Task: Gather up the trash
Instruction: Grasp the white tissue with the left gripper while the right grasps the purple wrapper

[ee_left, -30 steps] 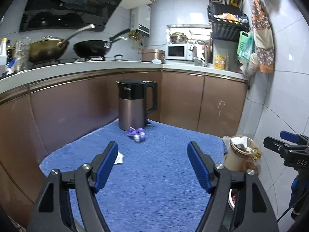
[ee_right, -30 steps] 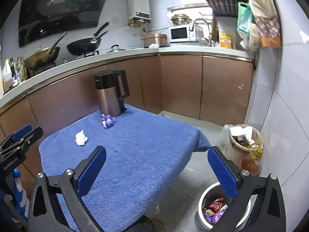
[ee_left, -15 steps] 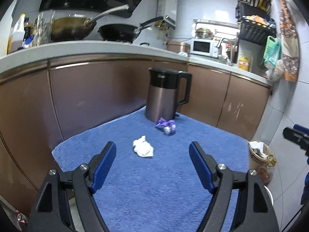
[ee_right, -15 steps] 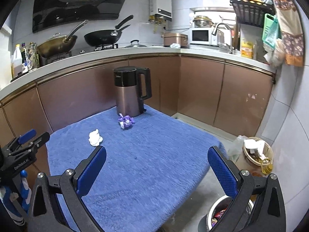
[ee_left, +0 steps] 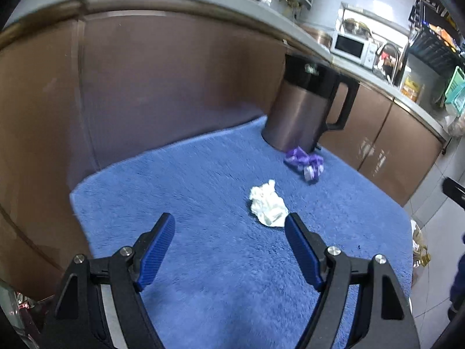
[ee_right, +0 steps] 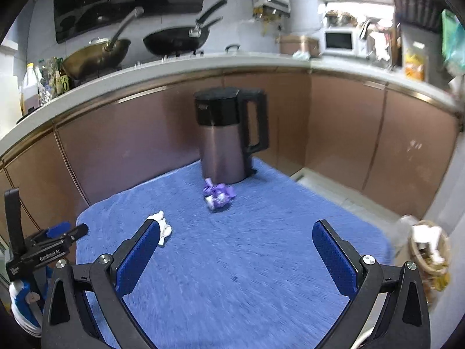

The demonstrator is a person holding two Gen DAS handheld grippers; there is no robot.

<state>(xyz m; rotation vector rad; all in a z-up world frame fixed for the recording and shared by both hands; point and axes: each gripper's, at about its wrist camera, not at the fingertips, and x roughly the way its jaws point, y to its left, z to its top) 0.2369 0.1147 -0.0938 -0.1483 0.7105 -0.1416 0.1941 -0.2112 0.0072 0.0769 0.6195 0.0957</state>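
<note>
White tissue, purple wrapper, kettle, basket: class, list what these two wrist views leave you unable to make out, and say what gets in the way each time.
1. White tissue: right wrist view, its near part is hidden behind a finger of the right gripper.
2. Purple wrapper: print unreadable in both views, too small and blurred.
3. Kettle: left wrist view, logo smeared by motion blur.
4. Basket: right wrist view, contents blurred near the edge.

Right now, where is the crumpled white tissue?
The white tissue lies on the blue mat, just ahead of the left gripper by its right fingertip, nearer than the purple wrapper and kettle.
</note>
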